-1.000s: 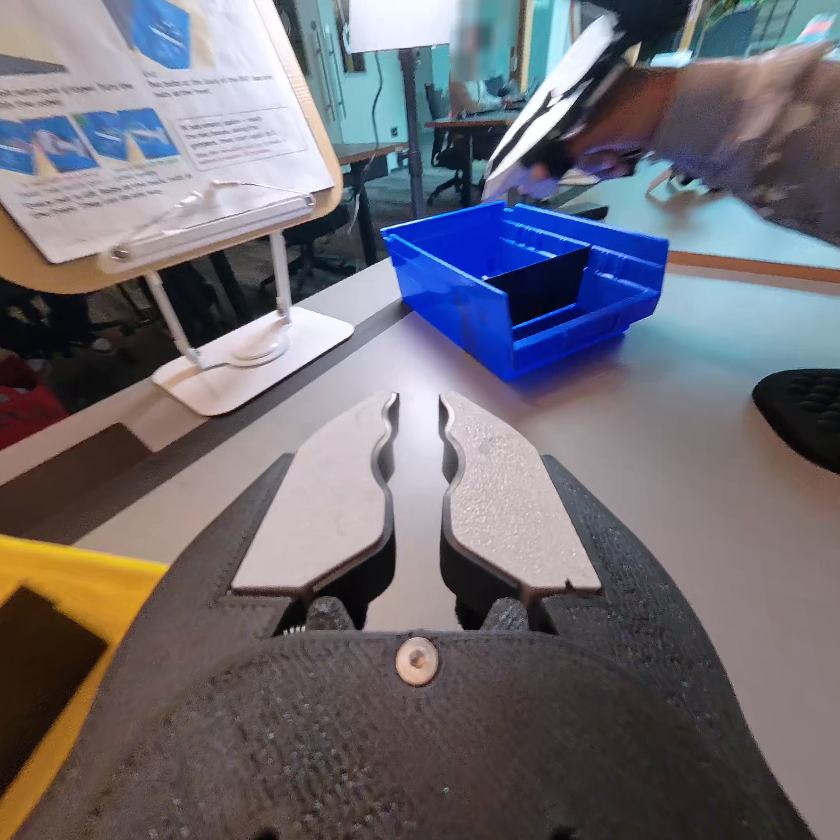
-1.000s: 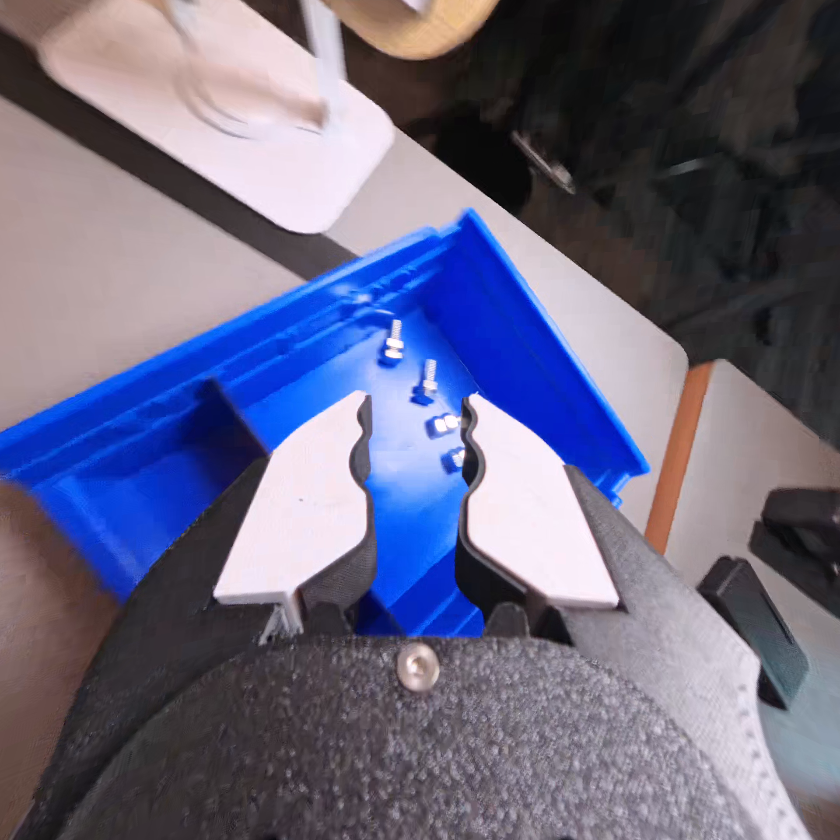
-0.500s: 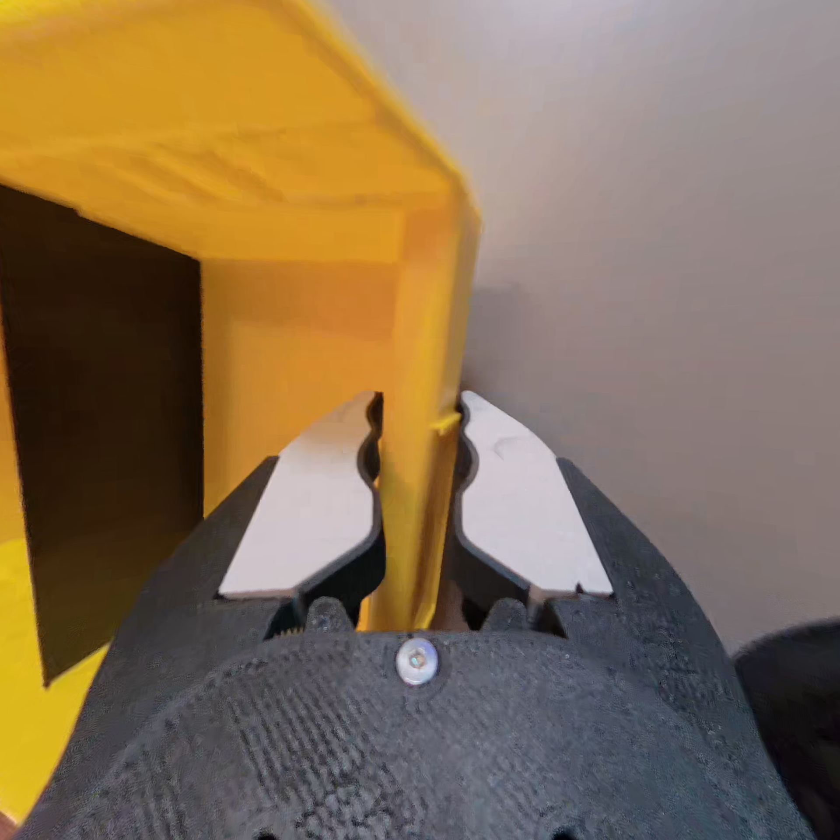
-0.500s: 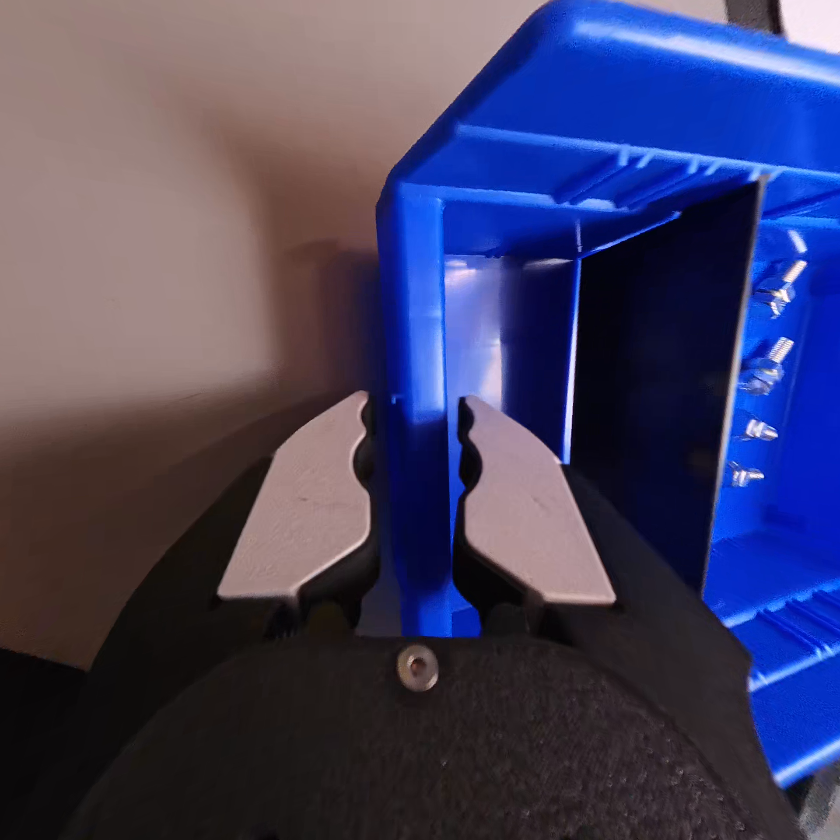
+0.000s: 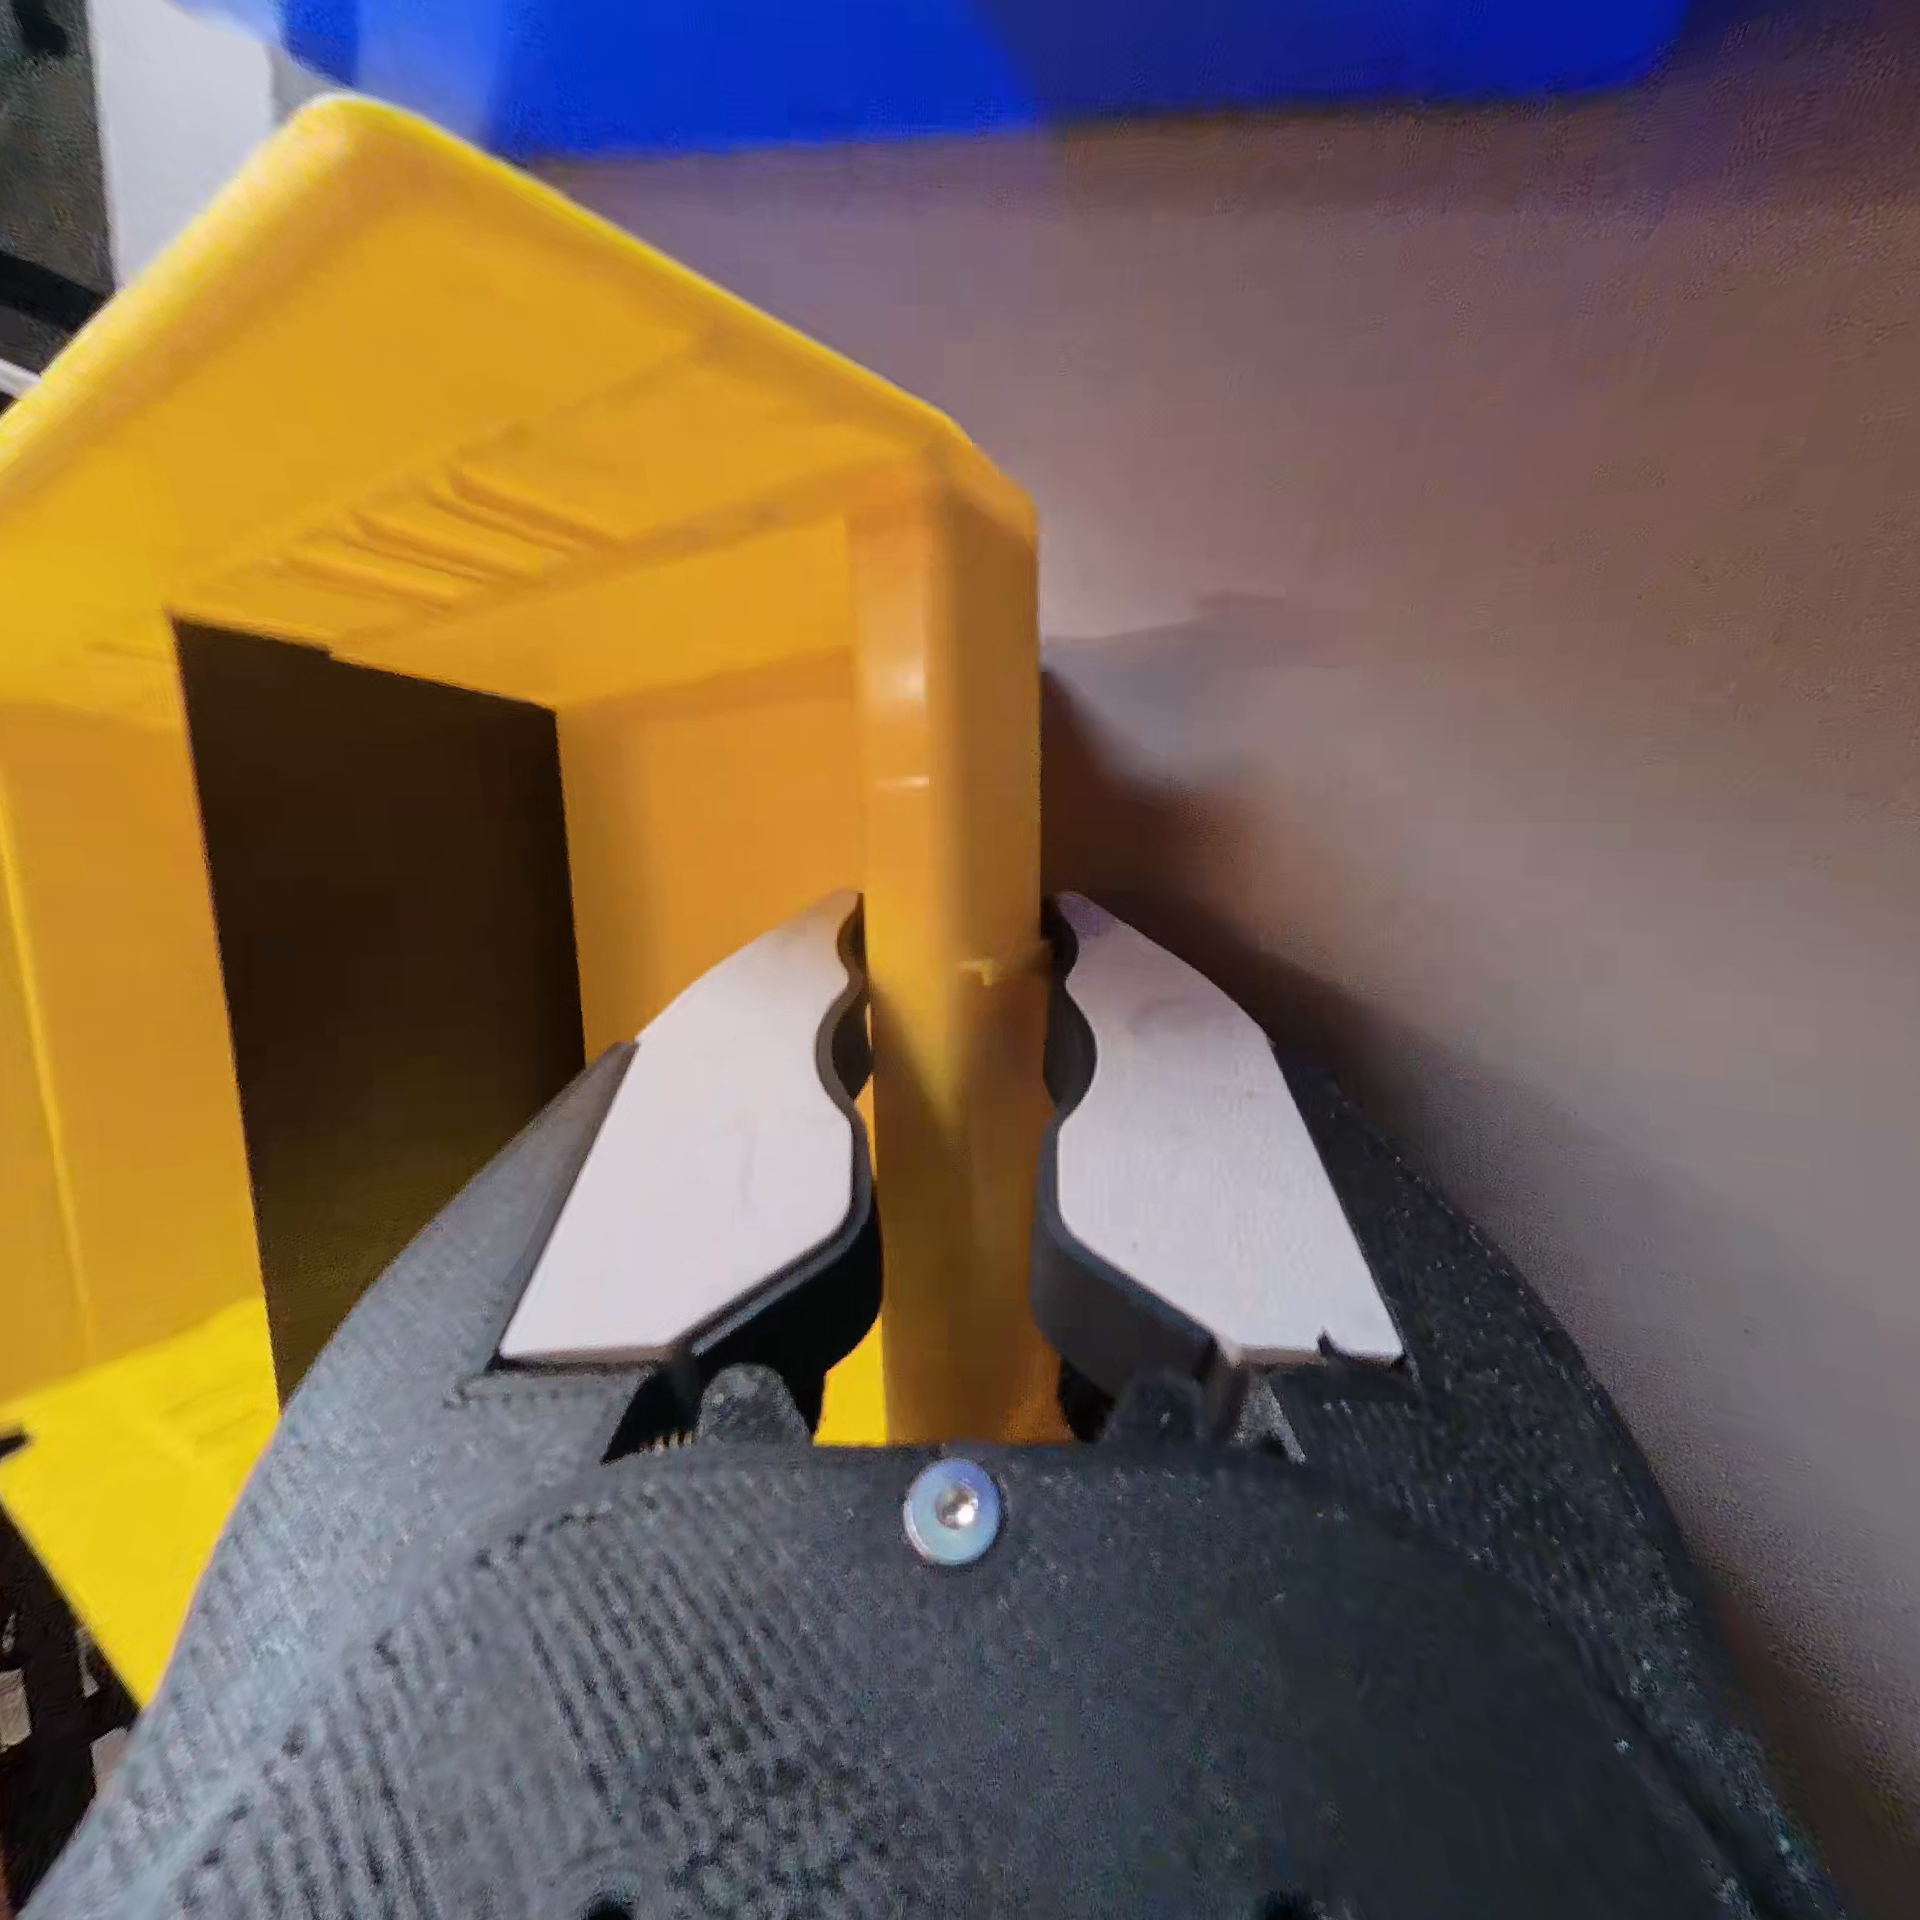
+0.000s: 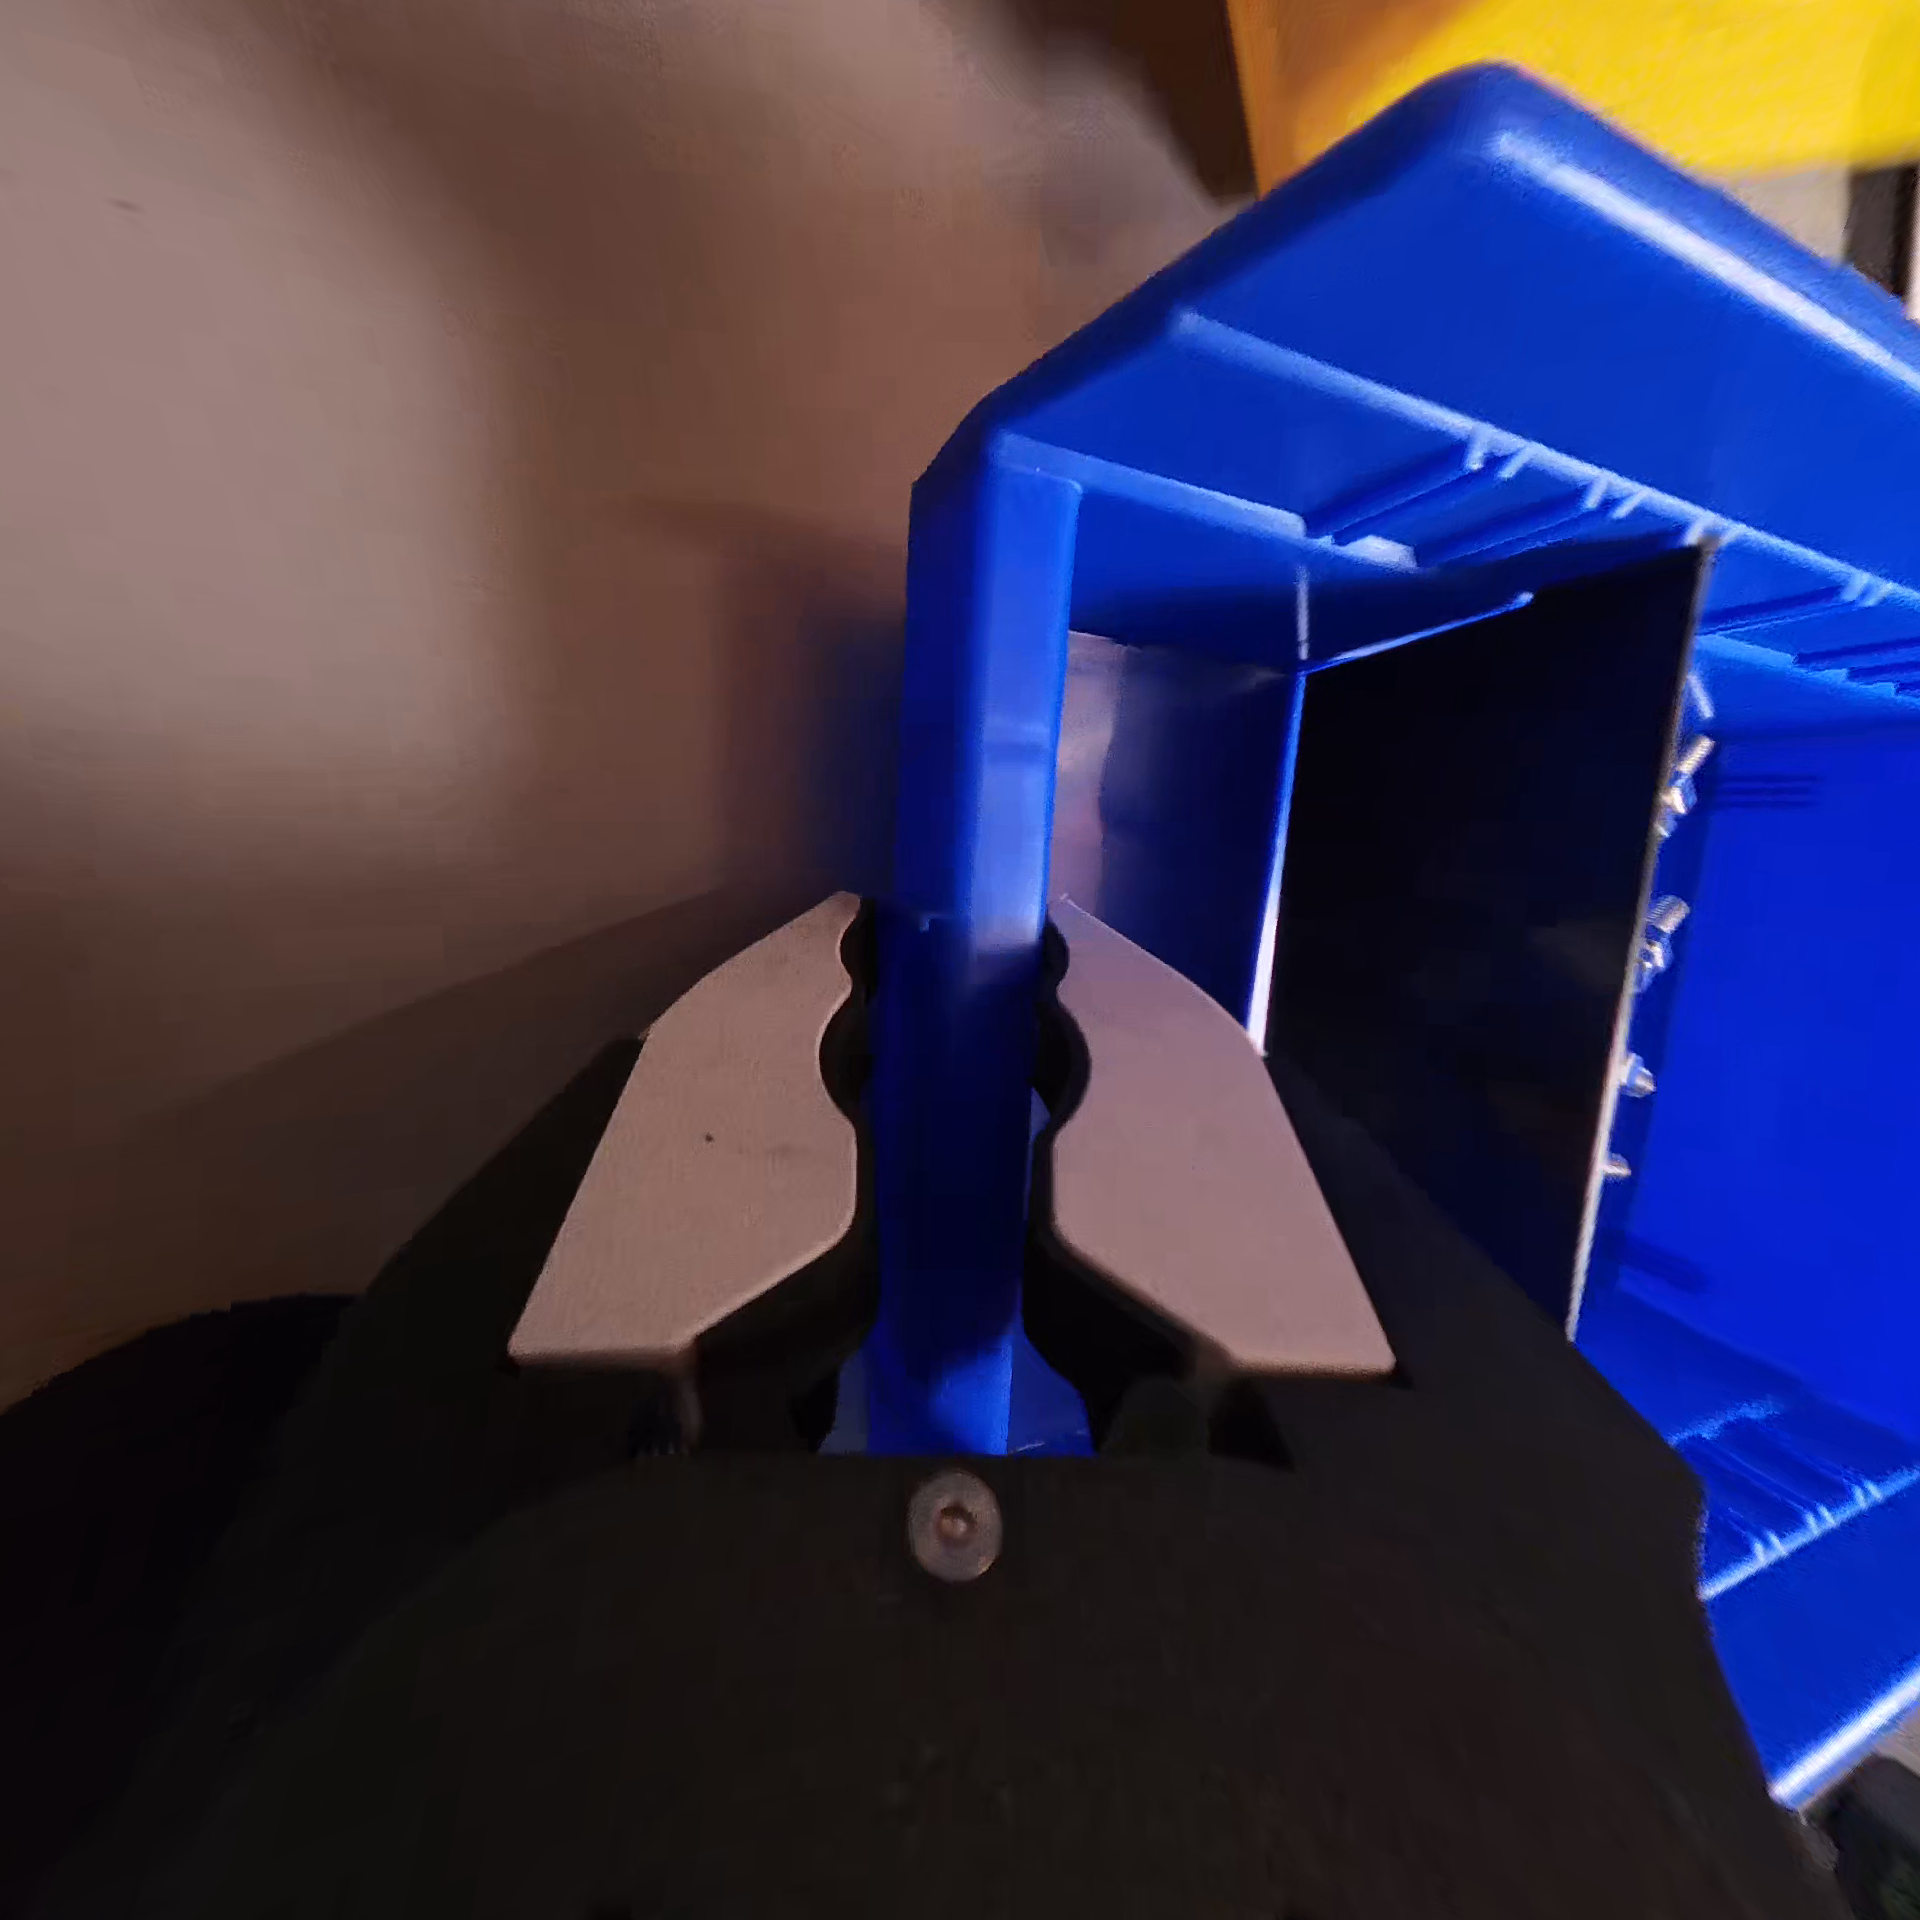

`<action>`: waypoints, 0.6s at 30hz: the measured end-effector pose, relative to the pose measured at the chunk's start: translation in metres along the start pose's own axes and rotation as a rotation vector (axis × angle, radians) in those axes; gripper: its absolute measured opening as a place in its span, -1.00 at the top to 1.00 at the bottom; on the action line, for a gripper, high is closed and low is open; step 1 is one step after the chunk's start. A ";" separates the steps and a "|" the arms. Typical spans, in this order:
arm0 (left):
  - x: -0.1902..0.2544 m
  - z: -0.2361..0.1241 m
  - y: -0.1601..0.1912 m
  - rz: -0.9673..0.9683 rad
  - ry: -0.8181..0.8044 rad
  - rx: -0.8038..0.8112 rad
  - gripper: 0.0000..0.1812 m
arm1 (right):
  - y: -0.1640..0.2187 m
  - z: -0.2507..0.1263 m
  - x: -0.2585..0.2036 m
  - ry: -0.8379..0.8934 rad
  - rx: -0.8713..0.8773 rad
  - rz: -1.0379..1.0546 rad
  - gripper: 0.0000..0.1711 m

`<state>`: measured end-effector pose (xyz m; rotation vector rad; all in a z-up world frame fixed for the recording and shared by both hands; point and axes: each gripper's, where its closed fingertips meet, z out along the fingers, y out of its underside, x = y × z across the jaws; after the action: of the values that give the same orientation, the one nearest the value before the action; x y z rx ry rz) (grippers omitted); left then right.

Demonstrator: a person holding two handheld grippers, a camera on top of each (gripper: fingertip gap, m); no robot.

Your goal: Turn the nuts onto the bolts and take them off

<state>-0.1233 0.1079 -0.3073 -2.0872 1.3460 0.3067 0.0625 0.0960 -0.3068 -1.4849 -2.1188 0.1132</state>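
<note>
The grey bench [image 5: 1507, 520] spreads under everything, bare and smooth where it shows beside the two bins. On it sits the yellow bin [image 5: 436, 436], seen from the left wrist view with its open side toward the camera and a dark divider panel [image 5: 374, 935] standing inside it. Past its far corner a blur of blue runs across the top of that view, too smeared to make out in detail. The blue bin [image 6: 1558, 343] fills the right side of the right wrist view, also with a dark divider panel [image 6: 1455, 935] upright inside. That panel blocks most of the compartment behind it; only a few small bolts [image 6: 1662, 935] with nuts on them peek out past its right edge, lying on the blue floor of that far section. A strip of yellow shows beyond the blue bin's top corner.

The left hand-held gripper [image 5: 951, 925] is closed narrowly on the near corner wall of the yellow bin, one finger inside the bin and the other outside, both pressed against the plastic. The right hand-held gripper [image 6: 951, 925] grips the near corner wall of the blue bin in the same way, its fingers squeezing the wall from either side.
</note>
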 end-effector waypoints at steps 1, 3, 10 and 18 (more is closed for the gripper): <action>-0.002 0.001 -0.005 -0.009 -0.016 0.005 0.64 | -0.006 -0.010 -0.007 0.017 0.042 0.005 0.62; -0.003 -0.009 -0.018 -0.054 -0.056 0.068 0.57 | -0.021 -0.047 -0.013 0.074 0.182 0.090 0.51; 0.054 -0.073 -0.099 -0.536 0.155 0.558 0.52 | 0.077 -0.154 0.019 0.494 0.502 0.806 0.52; 0.049 -0.007 -0.142 -0.924 0.005 0.532 0.45 | 0.097 -0.075 0.023 0.433 0.355 1.017 0.53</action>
<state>0.0226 0.1079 -0.2729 -1.9831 0.2906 -0.4064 0.1748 0.1367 -0.2700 -1.9740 -0.8135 0.4557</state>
